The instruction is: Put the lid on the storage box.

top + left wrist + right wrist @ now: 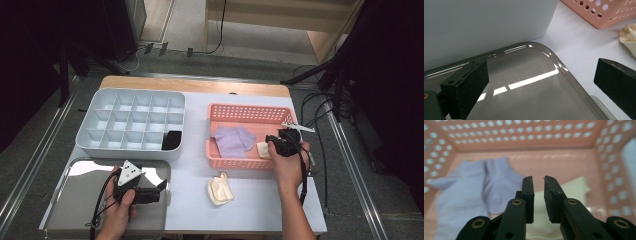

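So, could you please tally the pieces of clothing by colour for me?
Lilac socks, lying together in the pink basket: 2
Cream pieces: 2, one in the basket and one on the table
Black piece in the grey divider box: 1
Total: 5

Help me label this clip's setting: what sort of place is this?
Probably a lab or studio bench set up for recording: stand legs and loose cables ring a small white table laid with a pink basket of socks and a compartment tray.
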`<state>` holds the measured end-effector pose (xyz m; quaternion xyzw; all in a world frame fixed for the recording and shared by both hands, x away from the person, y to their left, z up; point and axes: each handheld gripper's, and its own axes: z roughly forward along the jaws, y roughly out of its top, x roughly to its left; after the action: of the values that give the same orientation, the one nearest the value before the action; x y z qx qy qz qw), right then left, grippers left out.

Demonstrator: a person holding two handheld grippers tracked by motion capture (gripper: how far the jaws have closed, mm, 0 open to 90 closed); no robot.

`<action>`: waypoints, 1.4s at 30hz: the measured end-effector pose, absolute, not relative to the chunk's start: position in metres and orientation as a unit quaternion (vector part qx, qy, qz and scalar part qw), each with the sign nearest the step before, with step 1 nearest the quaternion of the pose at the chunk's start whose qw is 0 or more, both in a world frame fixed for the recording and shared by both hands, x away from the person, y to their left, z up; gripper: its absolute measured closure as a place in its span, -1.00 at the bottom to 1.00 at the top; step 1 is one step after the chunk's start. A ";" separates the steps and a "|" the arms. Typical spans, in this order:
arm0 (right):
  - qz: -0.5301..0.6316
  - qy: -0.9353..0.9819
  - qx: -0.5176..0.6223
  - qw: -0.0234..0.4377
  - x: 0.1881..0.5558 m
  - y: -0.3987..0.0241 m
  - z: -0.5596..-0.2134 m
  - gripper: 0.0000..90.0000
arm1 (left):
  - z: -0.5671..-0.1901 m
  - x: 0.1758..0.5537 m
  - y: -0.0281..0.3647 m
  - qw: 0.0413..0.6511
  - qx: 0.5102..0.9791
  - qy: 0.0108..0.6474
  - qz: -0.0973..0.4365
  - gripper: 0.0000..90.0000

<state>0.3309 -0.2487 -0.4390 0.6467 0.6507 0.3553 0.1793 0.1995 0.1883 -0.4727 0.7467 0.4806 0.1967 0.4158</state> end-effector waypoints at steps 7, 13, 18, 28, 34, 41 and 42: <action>0.242 0.686 0.660 0.188 0.342 -0.243 -0.452 0.20 | -0.473 0.199 0.189 0.416 0.747 0.481 0.197 -1.00; 0.187 0.711 0.661 0.149 0.349 -0.240 -0.455 0.15 | -0.473 0.199 0.188 0.417 0.746 0.480 0.198 -1.00; 0.185 0.718 0.662 0.112 0.352 -0.240 -0.456 0.69 | -0.473 0.199 0.189 0.417 0.746 0.480 0.198 -1.00; 0.321 0.678 0.647 0.138 0.341 -0.247 -0.447 0.88 | -0.473 0.199 0.189 0.416 0.747 0.480 0.197 -1.00; 0.396 0.658 0.607 0.205 0.328 -0.238 -0.432 0.88 | -0.473 0.199 0.189 0.417 0.745 0.481 0.196 -1.00; 0.433 0.642 0.590 0.229 0.313 -0.226 -0.437 0.87 | -0.473 0.199 0.189 0.418 0.745 0.482 0.198 -1.00; 0.440 0.637 0.589 0.232 0.310 -0.226 -0.438 0.87 | -0.473 0.199 0.189 0.418 0.745 0.481 0.197 -1.00</action>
<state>0.3101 -0.2259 -0.4380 0.5888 0.6373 0.4398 0.2319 0.1988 0.1888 -0.4727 0.7449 0.4814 0.1973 0.4177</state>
